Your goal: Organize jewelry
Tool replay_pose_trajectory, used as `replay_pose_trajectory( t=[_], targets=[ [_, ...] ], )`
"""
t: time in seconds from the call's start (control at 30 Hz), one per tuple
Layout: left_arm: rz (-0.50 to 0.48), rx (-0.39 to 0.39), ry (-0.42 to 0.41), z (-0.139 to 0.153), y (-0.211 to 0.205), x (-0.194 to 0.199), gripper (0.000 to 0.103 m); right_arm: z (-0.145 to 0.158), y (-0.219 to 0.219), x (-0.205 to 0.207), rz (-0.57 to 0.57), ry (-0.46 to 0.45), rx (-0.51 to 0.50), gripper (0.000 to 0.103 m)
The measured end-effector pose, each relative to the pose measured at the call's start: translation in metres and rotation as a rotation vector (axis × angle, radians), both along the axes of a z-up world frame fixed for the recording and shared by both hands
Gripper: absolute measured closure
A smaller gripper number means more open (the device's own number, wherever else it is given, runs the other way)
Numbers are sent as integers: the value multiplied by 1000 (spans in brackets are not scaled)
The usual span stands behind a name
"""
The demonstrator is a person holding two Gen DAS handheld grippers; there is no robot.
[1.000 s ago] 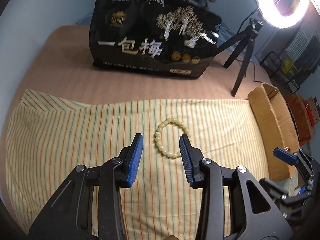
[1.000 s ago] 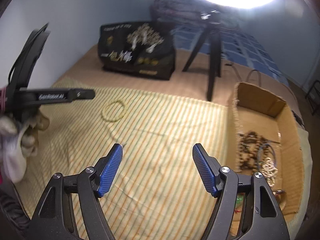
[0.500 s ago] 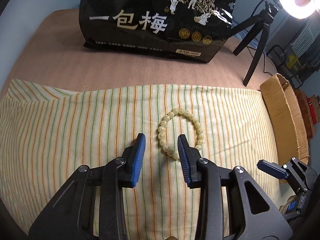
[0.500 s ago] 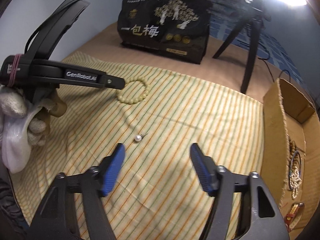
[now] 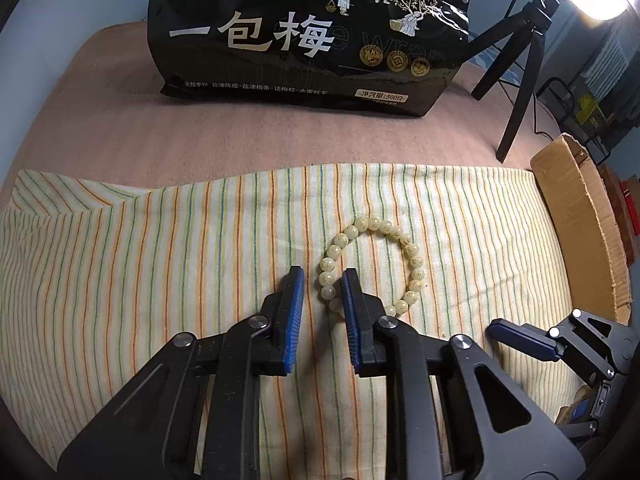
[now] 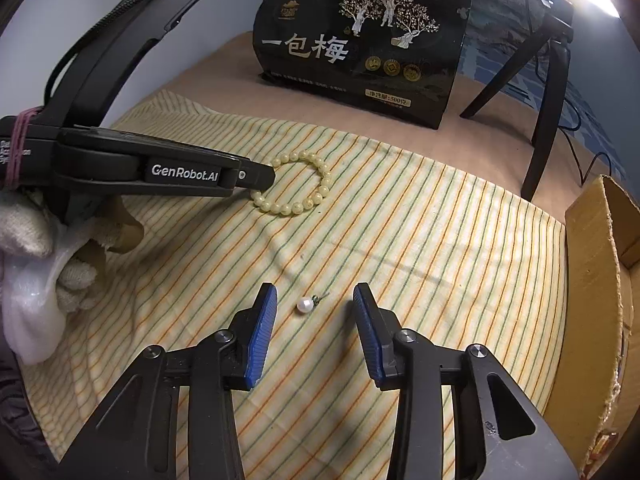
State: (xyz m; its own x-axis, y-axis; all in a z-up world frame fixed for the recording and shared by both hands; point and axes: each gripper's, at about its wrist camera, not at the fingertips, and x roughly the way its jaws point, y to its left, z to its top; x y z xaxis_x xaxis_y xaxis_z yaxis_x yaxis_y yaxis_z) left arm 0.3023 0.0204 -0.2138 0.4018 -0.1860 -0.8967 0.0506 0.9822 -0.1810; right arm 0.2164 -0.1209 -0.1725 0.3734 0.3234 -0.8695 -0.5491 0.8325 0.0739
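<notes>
The right tongs are closing with 1 pearl earring lying between their pads but not yet touched, its post pointing up and to the right on the striped cloth. Farther off, the left tongs are closing astride the near-left arc of the beaded bracelet, beads between the pads, contact unclear.
</notes>
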Motion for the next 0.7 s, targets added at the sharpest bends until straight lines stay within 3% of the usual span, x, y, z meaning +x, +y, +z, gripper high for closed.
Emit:
replay_pose_trajectory(
  t=[0.13, 0.3, 0.7],
  targets=[
    [-6, 16, -9, -1, -3, 1, 94, -6, 7, 0, 4, -8, -29, 70],
    [-2, 19, -25, -1, -4, 3, 96, -8, 12, -1, 20, -26, -65, 96],
    [30, -37, -73, 24, 14, -7, 98, 6, -5, -2, -2, -26, -23, 96]
  ],
)
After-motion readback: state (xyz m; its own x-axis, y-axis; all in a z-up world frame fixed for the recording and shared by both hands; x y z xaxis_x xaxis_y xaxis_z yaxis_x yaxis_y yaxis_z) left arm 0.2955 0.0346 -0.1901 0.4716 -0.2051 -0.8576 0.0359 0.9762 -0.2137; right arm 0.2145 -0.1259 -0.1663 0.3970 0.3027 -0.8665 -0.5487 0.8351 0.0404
